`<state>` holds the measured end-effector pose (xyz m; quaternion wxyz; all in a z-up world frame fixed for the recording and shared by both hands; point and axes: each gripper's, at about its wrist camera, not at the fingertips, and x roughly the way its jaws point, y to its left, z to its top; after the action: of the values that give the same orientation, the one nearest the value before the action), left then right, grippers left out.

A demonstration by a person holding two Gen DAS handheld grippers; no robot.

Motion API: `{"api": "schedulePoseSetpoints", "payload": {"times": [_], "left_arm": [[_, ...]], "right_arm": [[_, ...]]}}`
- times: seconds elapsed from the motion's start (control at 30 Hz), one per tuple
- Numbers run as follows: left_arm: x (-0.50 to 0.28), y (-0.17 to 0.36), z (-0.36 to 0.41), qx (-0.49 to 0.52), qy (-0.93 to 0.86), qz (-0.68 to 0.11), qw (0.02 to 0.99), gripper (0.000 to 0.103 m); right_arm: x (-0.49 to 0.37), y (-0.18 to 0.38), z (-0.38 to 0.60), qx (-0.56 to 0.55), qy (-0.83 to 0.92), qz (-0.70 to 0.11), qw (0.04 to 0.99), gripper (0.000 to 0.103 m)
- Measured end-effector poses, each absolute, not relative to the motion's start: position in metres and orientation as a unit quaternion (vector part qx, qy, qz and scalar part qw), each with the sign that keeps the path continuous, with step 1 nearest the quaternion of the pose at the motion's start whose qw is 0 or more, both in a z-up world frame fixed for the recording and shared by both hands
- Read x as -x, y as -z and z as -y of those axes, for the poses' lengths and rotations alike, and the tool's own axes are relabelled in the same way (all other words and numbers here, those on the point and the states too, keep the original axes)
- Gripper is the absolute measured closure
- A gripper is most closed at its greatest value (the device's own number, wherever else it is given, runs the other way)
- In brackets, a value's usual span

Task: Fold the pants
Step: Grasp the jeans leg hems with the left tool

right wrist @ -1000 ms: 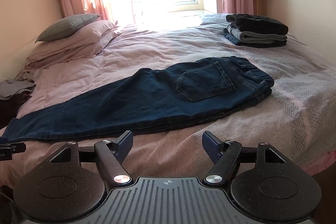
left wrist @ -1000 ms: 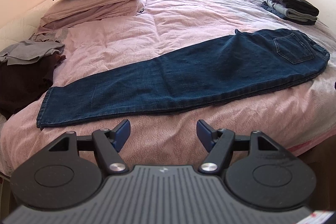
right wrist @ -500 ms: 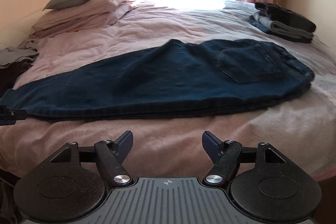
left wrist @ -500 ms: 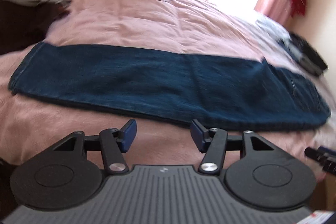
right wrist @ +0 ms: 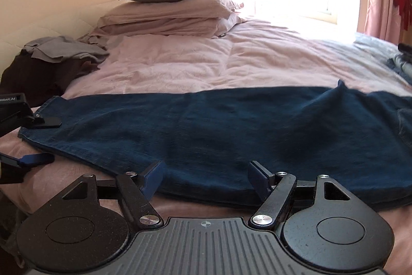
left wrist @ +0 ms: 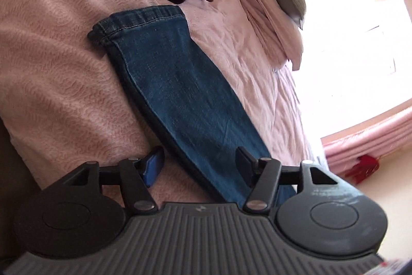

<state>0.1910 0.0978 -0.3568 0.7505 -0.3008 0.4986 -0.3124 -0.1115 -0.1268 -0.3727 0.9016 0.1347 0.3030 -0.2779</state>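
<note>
Evidently, the jeans point(right wrist: 206, 130) are spread across the frame's middle for folding; the left gripper point(left wrist: 199, 163), opening, straddles their edge ungripped, while the right gripper point(right wrist: 206, 175) is held released.

Black ribbed tool point(right wrist: 204, 178) w/ blue pads point(right wrist: 154, 178), silver screws

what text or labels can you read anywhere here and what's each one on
"Robot AI": white print on the black body of the left tool, at the left edge of the right wrist view; its start is cut off by the frame.
Small emblem, not lettering: on the ribbed housing of the right tool; a faint mark sits likewise in the left wrist view.
Red and white sticker, bottom right corner of the left wrist view: too blurred to read.
No text on the jeans.
</note>
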Motion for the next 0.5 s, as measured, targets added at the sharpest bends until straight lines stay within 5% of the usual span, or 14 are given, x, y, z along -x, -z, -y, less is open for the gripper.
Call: {"api": "schedulePoseSetpoints", "payload": {"times": [0.2,0.27,0.5], "left_arm": [[-0.196,0.359,-0.088,0.296,0.316,-0.481,0.762,0.047],[-0.195,0.357,-0.087,0.288,0.310,-0.470,0.774,0.059],[-0.195,0.361,-0.086,0.260,0.302,-0.447,0.801,0.076]], "right_arm": [[0.105,0.380,0.122,-0.120,0.303,-0.305,0.895,0.032],[0.105,0.379,0.125,-0.123,0.318,-0.304,0.890,0.032],[0.099,0.390,0.124,-0.094,0.320,-0.320,0.887,0.029]]}}
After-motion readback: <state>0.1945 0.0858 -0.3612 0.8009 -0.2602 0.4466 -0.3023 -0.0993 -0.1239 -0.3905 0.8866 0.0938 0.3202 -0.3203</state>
